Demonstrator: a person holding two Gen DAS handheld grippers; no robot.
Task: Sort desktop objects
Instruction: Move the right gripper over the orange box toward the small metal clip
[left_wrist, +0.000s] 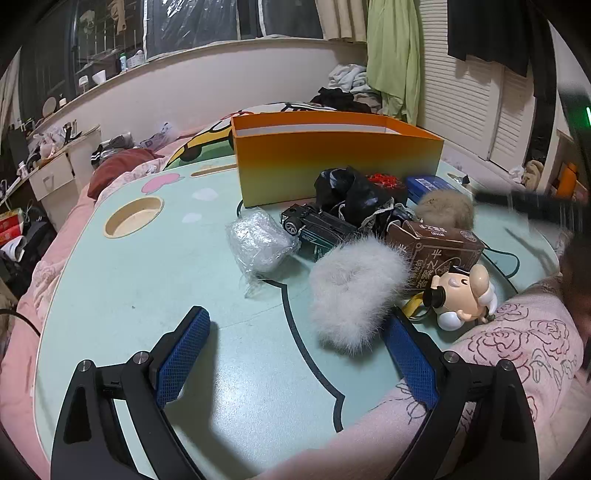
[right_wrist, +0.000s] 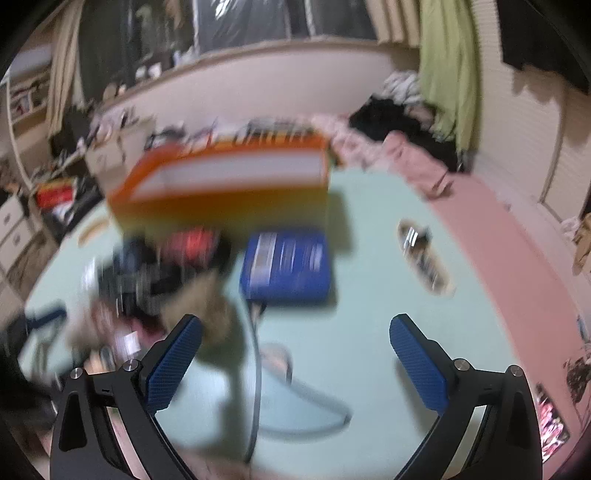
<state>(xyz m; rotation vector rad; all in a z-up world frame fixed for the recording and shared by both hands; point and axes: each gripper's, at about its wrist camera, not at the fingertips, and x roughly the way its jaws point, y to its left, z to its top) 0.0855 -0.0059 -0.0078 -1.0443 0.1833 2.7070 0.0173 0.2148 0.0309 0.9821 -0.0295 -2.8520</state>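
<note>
Hovering over a mint-green lap table (left_wrist: 147, 295), the left gripper (left_wrist: 299, 332) has its blue-padded fingers (left_wrist: 184, 354) spread wide with nothing between them; a white fur puff (left_wrist: 354, 291) lies on the table just beside the right-hand finger. Behind the puff sits a cluster of clutter: a clear plastic bundle (left_wrist: 258, 243), a dark toy car (left_wrist: 317, 229), a crumpled black bag (left_wrist: 351, 192), a brown carton (left_wrist: 439, 243) and a small cartoon figurine (left_wrist: 461, 295), with a tan fur ball (left_wrist: 447, 210) and a blue box (left_wrist: 428, 182) farther back. An orange open-topped box (left_wrist: 332, 158) stands at the far side of the table, touching none of them as far as can be told. The right gripper (right_wrist: 295, 350) (its view badly blurred) also shows fingers (right_wrist: 417, 365) held wide apart and empty, above bare tabletop near the blue box (right_wrist: 288, 266).
</note>
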